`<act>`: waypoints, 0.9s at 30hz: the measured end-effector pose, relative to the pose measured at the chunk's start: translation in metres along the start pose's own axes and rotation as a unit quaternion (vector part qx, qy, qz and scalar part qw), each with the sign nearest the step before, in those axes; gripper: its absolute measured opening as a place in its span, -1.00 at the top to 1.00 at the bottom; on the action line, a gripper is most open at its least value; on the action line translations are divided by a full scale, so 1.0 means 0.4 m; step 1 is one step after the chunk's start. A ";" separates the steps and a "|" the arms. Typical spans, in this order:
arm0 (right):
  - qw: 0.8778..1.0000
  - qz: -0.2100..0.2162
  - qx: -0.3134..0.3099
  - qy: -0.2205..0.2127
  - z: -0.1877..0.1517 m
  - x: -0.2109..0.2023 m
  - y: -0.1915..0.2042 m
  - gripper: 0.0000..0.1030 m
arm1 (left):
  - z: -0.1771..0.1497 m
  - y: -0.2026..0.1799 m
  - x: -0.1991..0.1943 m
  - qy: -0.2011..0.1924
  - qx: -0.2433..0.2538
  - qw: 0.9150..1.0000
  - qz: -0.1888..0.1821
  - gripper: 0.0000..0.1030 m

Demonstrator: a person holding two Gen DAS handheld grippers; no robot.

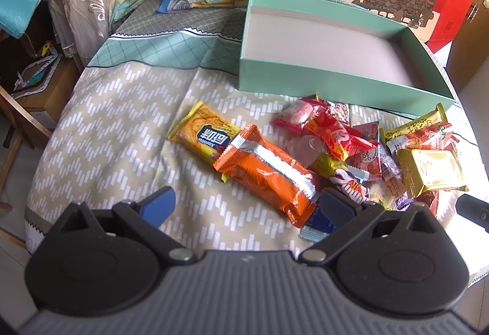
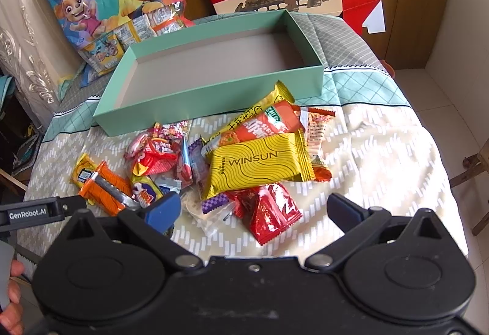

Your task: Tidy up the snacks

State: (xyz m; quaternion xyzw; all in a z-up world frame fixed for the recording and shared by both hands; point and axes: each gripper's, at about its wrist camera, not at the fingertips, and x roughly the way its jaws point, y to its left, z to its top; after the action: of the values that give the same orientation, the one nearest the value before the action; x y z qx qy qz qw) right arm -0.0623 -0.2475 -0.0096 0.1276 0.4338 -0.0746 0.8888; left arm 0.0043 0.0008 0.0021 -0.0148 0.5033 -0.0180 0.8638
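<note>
Mint-green box (image 2: 214, 91) sitting empty behind snack pile (image 2: 232, 157) — left gripper (image 1: 249, 208) and right gripper (image 2: 253, 209) both hovering released, gripping nothing.

Snack wrappers (image 2: 259, 166) glossy plastic film; mint box (image 2: 214, 96) matt cardboard (grey inside); tablecloth (image 1: 122, 127) soft woven cloth.

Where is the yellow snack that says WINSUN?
In the right wrist view, the yellow WINSUN foil packet lies mid-pile on the bedspread, in front of the mint-green cardboard box, just behind the red crinkly packet.
</note>
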 end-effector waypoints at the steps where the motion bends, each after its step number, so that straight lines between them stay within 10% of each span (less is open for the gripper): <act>1: 1.000 0.001 0.000 0.000 -0.001 0.000 0.000 -1.00 | 0.001 0.000 0.000 0.001 -0.001 1.000 0.000 -1.00; 27: 0.999 0.037 0.016 0.000 0.024 0.024 -0.017 -1.00 | 0.015 0.024 0.073 0.043 -0.045 0.998 -0.010 -1.00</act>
State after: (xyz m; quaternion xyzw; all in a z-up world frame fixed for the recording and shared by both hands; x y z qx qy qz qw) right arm -0.0508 -0.2571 -0.0127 0.1582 0.4276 -0.0487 0.8887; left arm 0.0239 0.0090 -0.0208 -0.0577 0.5402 -0.0046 0.8396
